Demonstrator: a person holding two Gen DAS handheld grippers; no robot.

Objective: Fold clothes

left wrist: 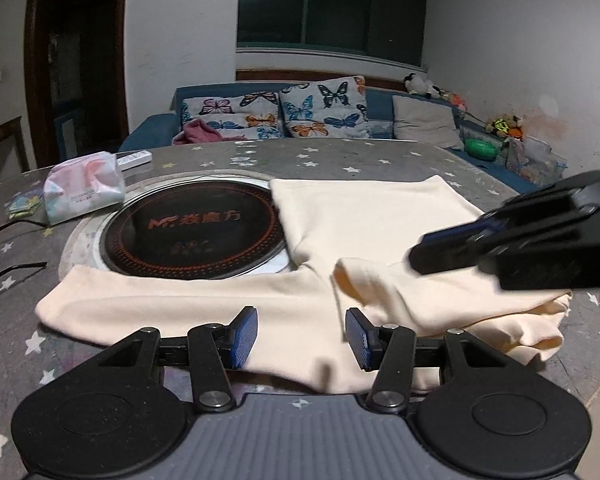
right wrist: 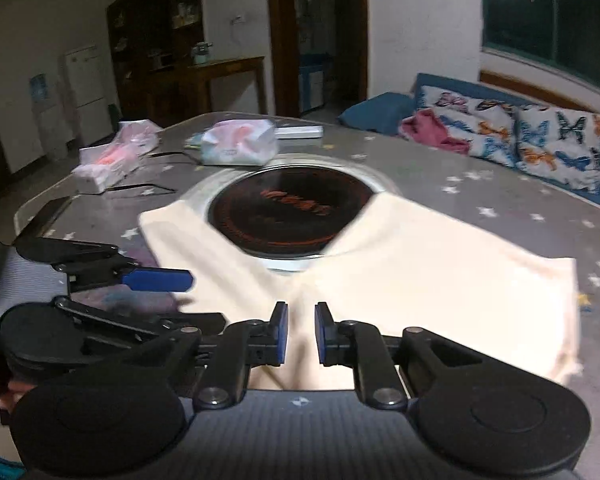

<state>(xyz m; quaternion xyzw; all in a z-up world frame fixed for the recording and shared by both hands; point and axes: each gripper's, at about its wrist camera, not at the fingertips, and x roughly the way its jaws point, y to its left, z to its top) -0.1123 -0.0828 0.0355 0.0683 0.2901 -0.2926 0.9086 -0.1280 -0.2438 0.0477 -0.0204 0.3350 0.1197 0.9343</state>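
The cream trousers [left wrist: 364, 216] lie spread on the star-patterned desk [left wrist: 380, 152], one leg skirting the round hotplate [left wrist: 192, 232]; only a bunched fold nearest the right tongs [right wrist: 301, 334] (roughly done) suggests a start. Left tongs [left wrist: 301, 338] gape apart over cloth; right tongs stand slightly apart, gripping nothing. Most folding remains.

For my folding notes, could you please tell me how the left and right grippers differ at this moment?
The left gripper has its jaws spread wide, while the right gripper has its jaws set much narrower, though not closed. The left one faces the cream garment's outstretched leg; the right one faces its crotch. Both hover over the cloth, holding nothing, with blue pads.
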